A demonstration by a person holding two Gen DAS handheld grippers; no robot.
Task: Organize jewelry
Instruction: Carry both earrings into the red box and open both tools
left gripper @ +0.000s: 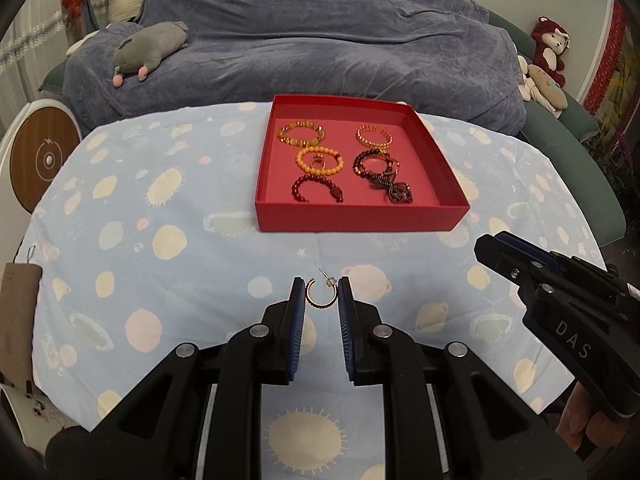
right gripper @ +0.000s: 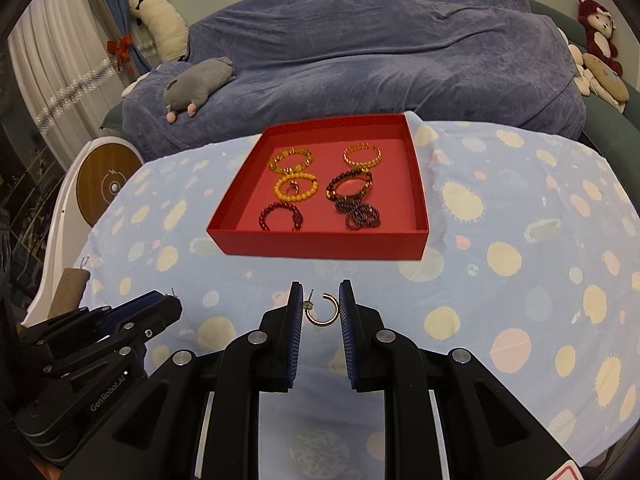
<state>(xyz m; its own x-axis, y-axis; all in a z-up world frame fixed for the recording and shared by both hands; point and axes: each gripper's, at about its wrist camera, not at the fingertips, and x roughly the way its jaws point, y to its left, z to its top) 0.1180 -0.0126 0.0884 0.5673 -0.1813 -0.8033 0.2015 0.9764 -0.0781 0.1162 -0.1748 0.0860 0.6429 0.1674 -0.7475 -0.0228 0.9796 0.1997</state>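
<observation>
- The left gripper (left gripper: 322, 294) pinches a small hoop earring (left gripper: 318, 294) between its two blue pads; the earring touches both pads, and its thin post points up and away from the tips.
- The right gripper (right gripper: 320, 300) pinches a second hoop earring (right gripper: 322, 312) in the same manner, with the post and a small clear stopper beside the left pad.
- Both grippers are above the light blue tablecloth (left gripper: 168, 240) with its planets and suns, and both earrings are off the cloth.
- In the left wrist view the right gripper (left gripper: 486, 246) shows at the right side, a little ahead of the left tips. In the right wrist view the left gripper (right gripper: 174, 304) shows at the left side, with the earring post standing up at its tip.
- Straight ahead of both pairs of tips, further along the cloth, stands an open red box (left gripper: 360, 220).
- Inside the box lie several bead bracelets in two columns: a yellow-green bracelet (left gripper: 301, 133), an orange bracelet (left gripper: 320, 160) with a small ring in its middle, a dark red bracelet (left gripper: 316, 190), a gold chain bracelet (left gripper: 374, 136) and some dark bead bracelets (left gripper: 380, 172) lying partly on each other.
- Behind the box is a sofa under a blue-grey cover (left gripper: 320, 40), with a grey plush animal (left gripper: 148, 48) on it, ahead and to the left of the tips.
</observation>
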